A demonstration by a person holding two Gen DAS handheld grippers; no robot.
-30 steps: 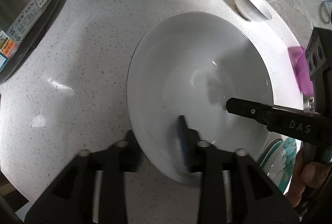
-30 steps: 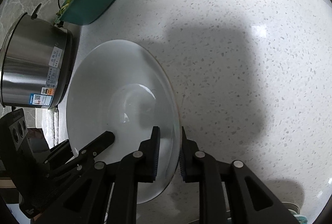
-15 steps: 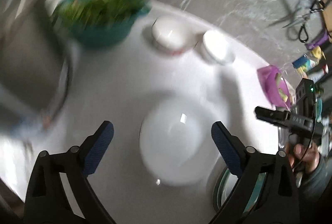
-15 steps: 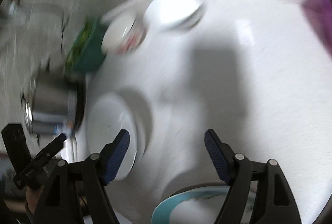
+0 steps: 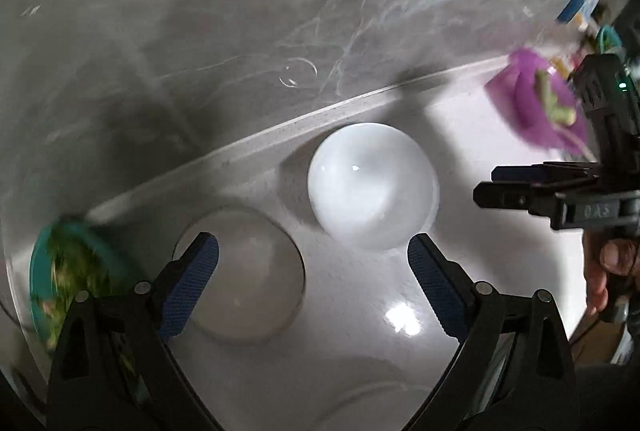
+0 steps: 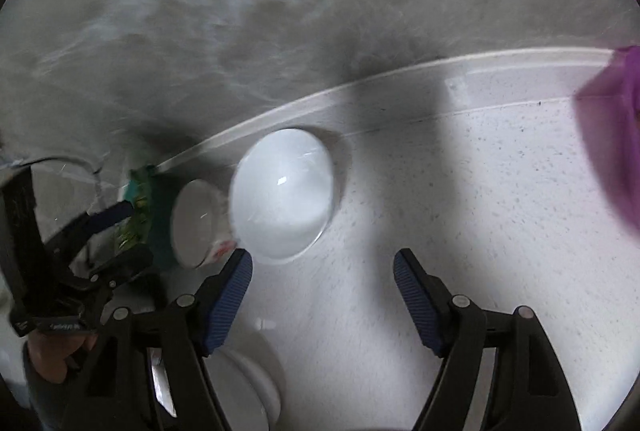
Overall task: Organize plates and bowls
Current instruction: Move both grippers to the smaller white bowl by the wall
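Against the wall, a white bowl sits on the surface; both hand-held grippers, left and right, hover spread wide, empty. Reach step: next, straddle its rim and pinch.

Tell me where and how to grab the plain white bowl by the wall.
Probably by the rim of the white bowl, on the near side. It sits upright and open with bare counter in front; the flowered bowl crowds its left.

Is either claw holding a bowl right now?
No. Both the left claw and the right claw are wide open and empty, with the white bowl sitting on the counter.
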